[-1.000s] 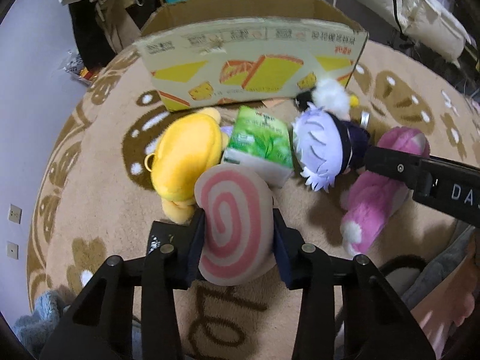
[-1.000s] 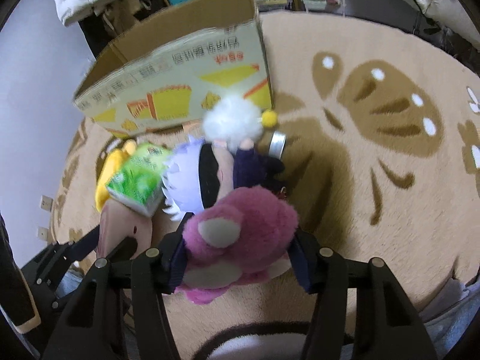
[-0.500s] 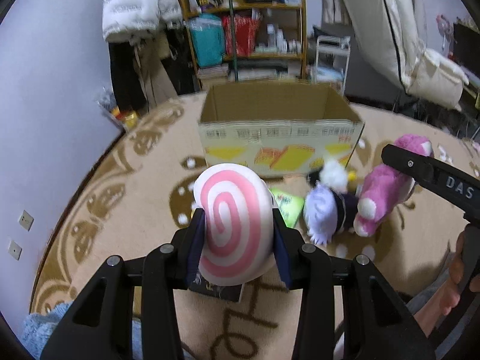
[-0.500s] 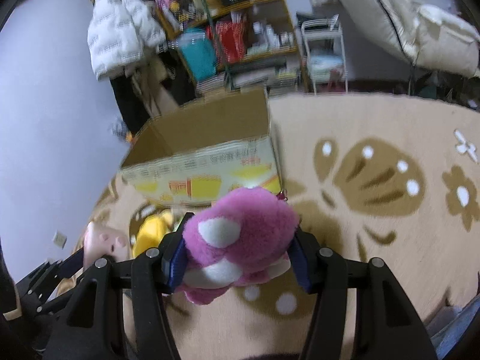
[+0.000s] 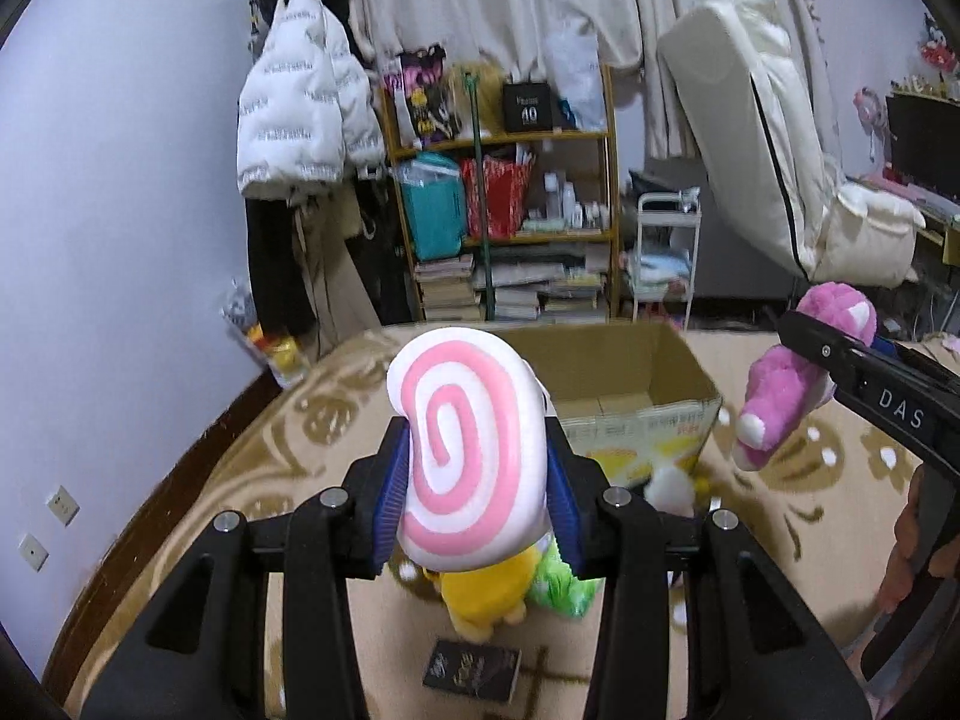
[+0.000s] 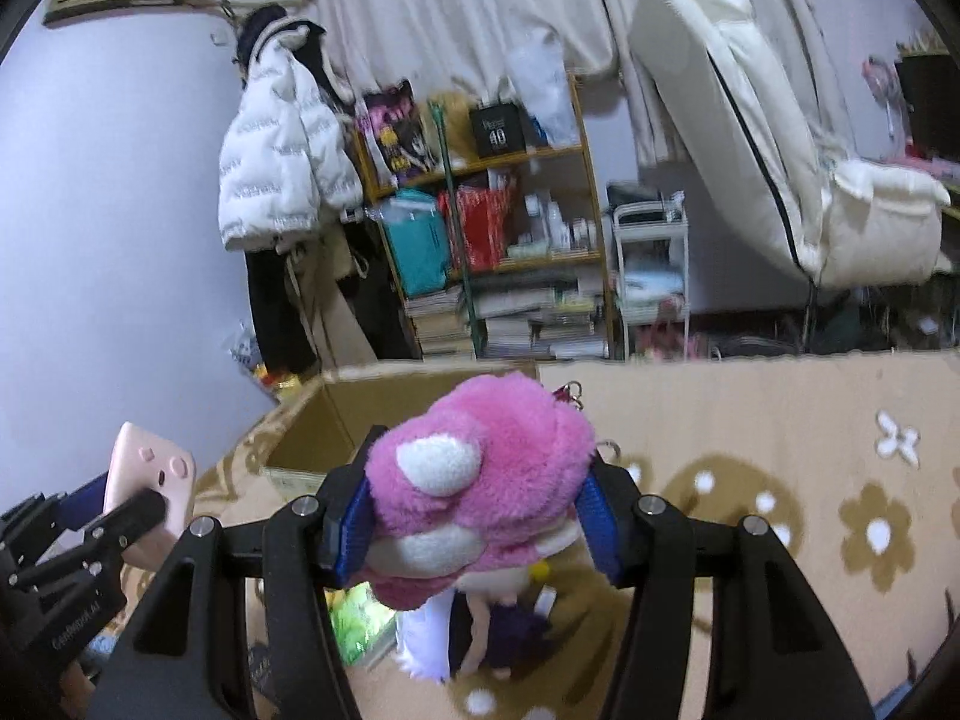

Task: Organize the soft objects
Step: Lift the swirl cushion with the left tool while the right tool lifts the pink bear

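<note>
My left gripper is shut on a pink-and-white spiral cushion, held up above the rug. My right gripper is shut on a fluffy pink plush bear, also lifted; that bear shows at the right of the left wrist view. Beyond both stands an open cardboard box, its inside bare where it shows. Under the grippers on the rug lie a yellow plush, a green packet and a purple-and-white doll.
A beige patterned rug covers the floor. A small dark book lies near the front. Behind the box are a cluttered shelf, hanging coats, a white cart and a white recliner.
Both grippers have risen and tipped up from looking down at the toy pile, each lifting its toy off the rug. The box's open top and the room behind have come into view.
</note>
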{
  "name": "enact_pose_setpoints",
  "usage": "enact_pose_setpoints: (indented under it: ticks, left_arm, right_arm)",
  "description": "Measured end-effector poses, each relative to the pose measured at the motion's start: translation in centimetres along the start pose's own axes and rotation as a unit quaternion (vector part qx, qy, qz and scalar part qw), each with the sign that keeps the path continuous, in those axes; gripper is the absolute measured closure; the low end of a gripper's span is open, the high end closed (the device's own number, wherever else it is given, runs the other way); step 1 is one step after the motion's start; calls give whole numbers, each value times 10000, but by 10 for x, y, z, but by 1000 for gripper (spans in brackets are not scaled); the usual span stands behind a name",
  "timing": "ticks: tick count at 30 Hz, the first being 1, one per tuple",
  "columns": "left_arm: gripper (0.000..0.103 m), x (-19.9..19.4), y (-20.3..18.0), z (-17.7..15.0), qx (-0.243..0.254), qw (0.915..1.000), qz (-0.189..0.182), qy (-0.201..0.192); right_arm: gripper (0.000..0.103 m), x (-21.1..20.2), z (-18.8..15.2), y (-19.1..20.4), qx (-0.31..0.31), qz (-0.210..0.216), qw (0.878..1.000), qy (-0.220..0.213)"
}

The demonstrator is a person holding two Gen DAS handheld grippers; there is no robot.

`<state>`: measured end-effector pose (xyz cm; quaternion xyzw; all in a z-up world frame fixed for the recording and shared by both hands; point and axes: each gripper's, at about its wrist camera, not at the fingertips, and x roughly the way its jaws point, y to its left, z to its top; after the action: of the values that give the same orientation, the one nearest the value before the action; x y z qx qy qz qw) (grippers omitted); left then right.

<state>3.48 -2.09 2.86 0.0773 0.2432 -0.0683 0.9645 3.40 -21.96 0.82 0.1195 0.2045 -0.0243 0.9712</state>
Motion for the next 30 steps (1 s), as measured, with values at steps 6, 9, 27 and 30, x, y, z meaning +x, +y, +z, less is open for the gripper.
enact_pose_setpoints:
  ticks: [6, 9, 27, 30]
  left_arm:
    - [63, 6, 7, 25, -55, 9995, 74, -312]
    - [63, 14, 8, 38, -76, 9989, 91, -459]
    - [63, 79, 7, 95, -353, 9952, 0, -909]
    - [63, 88, 11, 95, -316, 9955, 39, -897]
  right_arm:
    - [42, 8, 24, 2, -101, -1, 9997, -229]
    - [42, 17, 33, 5, -259, -78, 9991, -328]
    - [42, 52, 67, -11, -333, -350, 9962, -728]
    - [42, 60, 76, -17, -253, -230, 9969, -704]
